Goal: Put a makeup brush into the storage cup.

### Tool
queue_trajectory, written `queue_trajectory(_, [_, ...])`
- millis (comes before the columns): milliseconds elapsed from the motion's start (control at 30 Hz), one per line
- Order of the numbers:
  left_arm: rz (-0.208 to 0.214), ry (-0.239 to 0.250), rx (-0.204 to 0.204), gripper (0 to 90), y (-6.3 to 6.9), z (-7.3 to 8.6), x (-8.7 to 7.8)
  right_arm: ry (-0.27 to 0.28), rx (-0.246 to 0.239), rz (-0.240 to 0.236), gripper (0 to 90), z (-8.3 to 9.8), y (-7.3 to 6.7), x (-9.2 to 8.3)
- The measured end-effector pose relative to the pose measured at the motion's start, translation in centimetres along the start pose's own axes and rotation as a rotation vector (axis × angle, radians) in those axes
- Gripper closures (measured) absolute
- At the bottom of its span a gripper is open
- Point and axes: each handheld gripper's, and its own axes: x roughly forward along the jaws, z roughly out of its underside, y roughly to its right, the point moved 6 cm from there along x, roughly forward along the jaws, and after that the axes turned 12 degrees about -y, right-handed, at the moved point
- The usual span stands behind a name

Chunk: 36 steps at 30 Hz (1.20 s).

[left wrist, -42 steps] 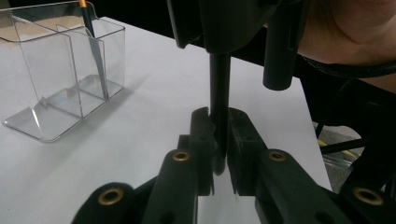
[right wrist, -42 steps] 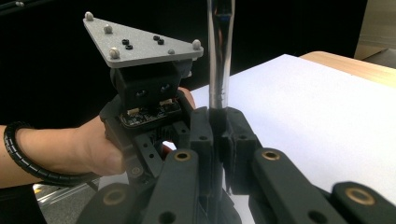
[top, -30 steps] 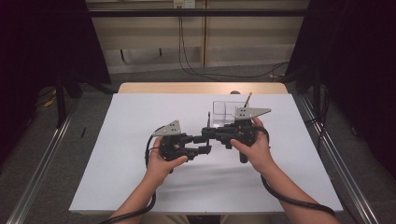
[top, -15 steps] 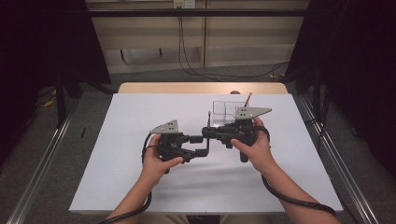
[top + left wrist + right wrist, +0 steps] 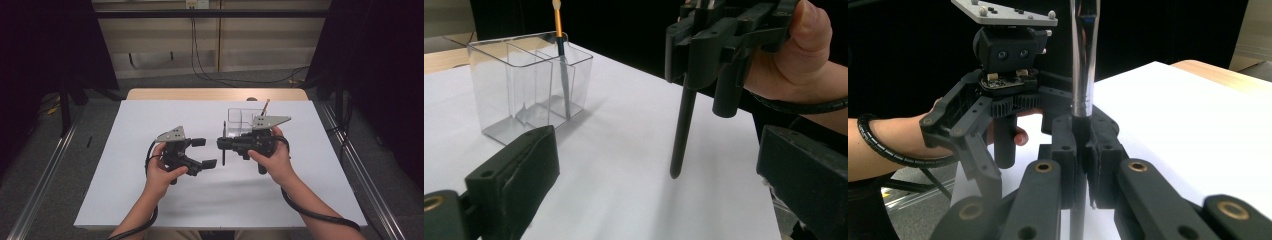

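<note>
While the right gripper (image 5: 223, 144) pinches a slim dark pen (image 5: 683, 131) upright between its pressed-together jaws, tip just above the white table sheet (image 5: 150, 120), the left gripper (image 5: 206, 152) faces it with jaws spread, having just been opening, nothing between them. Pen hangs just beyond the left jaws. Behind the right gripper stands a clear divided holder (image 5: 529, 90) with an orange-handled brush (image 5: 558, 25) upright inside.
</note>
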Motion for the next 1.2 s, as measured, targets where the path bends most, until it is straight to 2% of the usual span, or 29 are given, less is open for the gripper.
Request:
queue_trajectory(200, [-0.002,0.008,0.025,0.7,-0.2,0.1,-0.8,0.000,-0.008,0.002,84.6,-0.1,0.0,-0.1])
queue_trajectory(333, [-0.039,0.000,0.010,0.4,-0.6,0.3,-1.1,0.003,-0.011,0.003,84.6,-0.1,-0.1,-0.3])
queue_trajectory(400, [-0.033,0.004,0.005,0.6,-0.7,0.3,-1.3,0.002,-0.013,0.006,84.7,-0.1,0.0,-0.3])
queue_trajectory(500, [-0.050,-0.008,0.000,0.7,-0.8,0.3,-1.5,0.001,-0.015,0.006,84.7,0.0,-0.1,-0.5])
queue_trajectory(600, [-0.049,-0.021,0.007,0.4,-0.7,0.5,-1.7,0.006,-0.014,0.007,84.7,0.0,0.0,-0.6])
queue_trajectory(800, [-0.064,-0.011,0.009,0.0,-0.8,0.7,-2.3,0.003,-0.016,0.007,84.7,0.2,0.0,-0.7])
queue_trajectory(1033, [-0.106,-0.010,0.037,0.1,-0.7,0.6,-3.2,0.004,-0.016,0.009,84.7,0.4,0.1,-0.9])
queue_trajectory(1200, [-0.117,0.001,0.027,0.1,-0.9,0.7,-3.9,0.001,-0.018,0.015,84.7,0.4,0.2,-1.2])
